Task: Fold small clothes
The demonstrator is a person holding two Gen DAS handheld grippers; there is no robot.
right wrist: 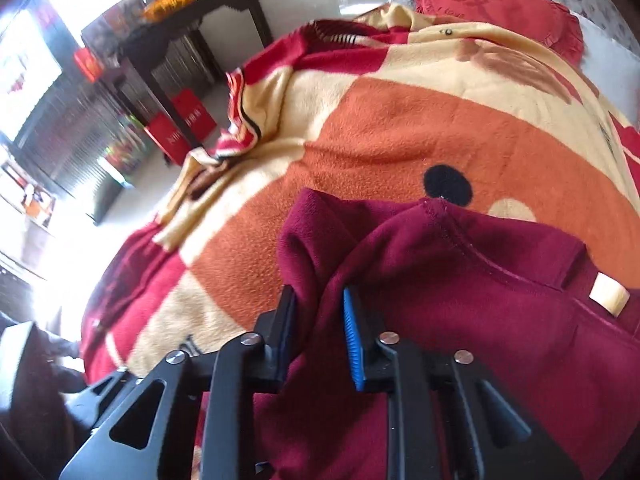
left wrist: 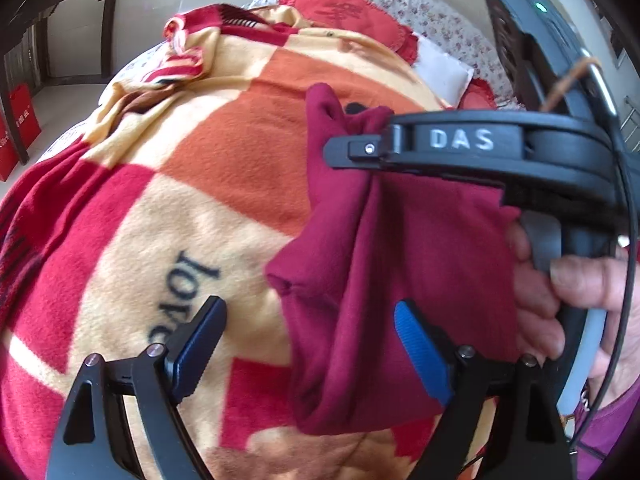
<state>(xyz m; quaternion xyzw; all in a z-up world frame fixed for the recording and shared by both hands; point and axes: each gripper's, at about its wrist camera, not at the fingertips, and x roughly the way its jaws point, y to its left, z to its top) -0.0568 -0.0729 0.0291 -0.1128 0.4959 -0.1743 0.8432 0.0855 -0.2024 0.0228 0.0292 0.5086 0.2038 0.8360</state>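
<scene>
1. The maroon fleece garment (right wrist: pixel 460 280) lies on the blanket-covered bed (left wrist: pixel 224 152), one edge lifted.
2. The right claw (right wrist: pixel 320 328) is pinching a bunched fold of it.
3. The left claw (left wrist: pixel 308 344) is spread, empty, with the garment's hanging edge just beside its right-side finger, so the left hand is nearest.

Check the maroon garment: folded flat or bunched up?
Bunched: the maroon garment hangs in creases, pinched by the right gripper, above the blanket.

- Garment (right wrist: pixel 460 280): maroon cloth, soft, matt, fleecy.
- Blanket (left wrist: pixel 224 152): fuzzy matt fleece.
- Left tool (left wrist: pixel 310 344): matt black plastic, ribbed blue pads, shiny metal pins.
- Side table (right wrist: pixel 192 28): dark, probably wood.
</scene>
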